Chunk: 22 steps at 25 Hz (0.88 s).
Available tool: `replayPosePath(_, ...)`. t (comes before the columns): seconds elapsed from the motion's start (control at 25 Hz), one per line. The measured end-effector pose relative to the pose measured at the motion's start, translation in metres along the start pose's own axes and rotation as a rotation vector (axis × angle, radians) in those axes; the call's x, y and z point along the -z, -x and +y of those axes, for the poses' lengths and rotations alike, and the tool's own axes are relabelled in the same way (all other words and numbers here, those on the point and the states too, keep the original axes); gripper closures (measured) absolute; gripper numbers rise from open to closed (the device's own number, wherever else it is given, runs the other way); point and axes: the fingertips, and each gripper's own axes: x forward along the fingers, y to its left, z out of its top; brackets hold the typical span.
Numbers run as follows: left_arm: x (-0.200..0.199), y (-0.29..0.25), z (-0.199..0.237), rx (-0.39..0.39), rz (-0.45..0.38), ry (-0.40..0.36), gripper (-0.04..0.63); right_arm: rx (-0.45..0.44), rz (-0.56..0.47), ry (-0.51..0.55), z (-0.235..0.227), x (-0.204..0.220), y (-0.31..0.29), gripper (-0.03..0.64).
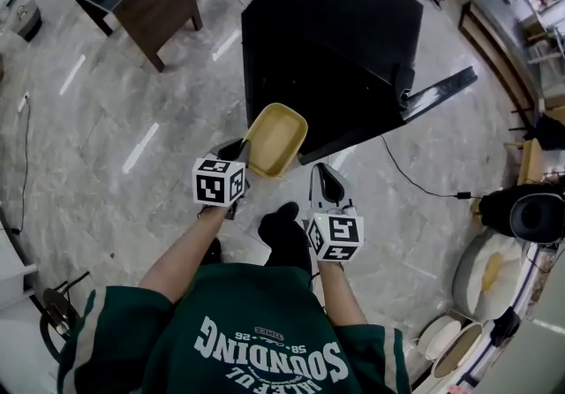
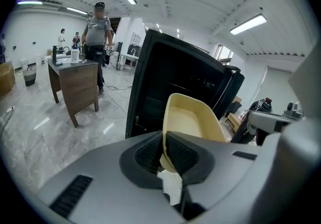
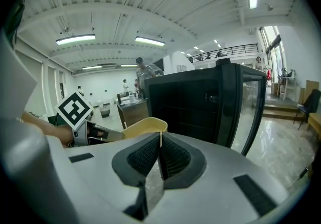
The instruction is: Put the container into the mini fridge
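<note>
The left gripper [image 1: 245, 154] pinches the near rim of the yellow container [image 1: 275, 138]. In the left gripper view its two jaws are closed on the thin wall of the container [image 2: 188, 117], one pad inside and one outside, and the tray stands out beyond the jaws with its open side turned up and toward the camera. The container is held in the air above the marble floor [image 1: 106, 162], just in front of the black mini fridge [image 1: 335, 39] and still outside it. The fridge door [image 1: 437, 94] stands open to the right. The right gripper [image 1: 325, 180] is beside the container, not touching it, and its jaws are pressed together with nothing between them.
</note>
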Motion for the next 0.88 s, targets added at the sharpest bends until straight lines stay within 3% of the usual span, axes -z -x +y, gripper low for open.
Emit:
replayPosePath(0.44, -0.013, -0.041, 0.000, -0.024, 0.000, 0.014, 0.569, -0.035, 0.035, 0.009, -0.030, 0.009, -0.026, 0.581)
replayPosePath(0.88, -0.018, -0.081, -0.001, -0.027, 0.002, 0.080, 0.569, -0.044, 0.045, -0.017, -0.046, 0.018, -0.037, 0.580)
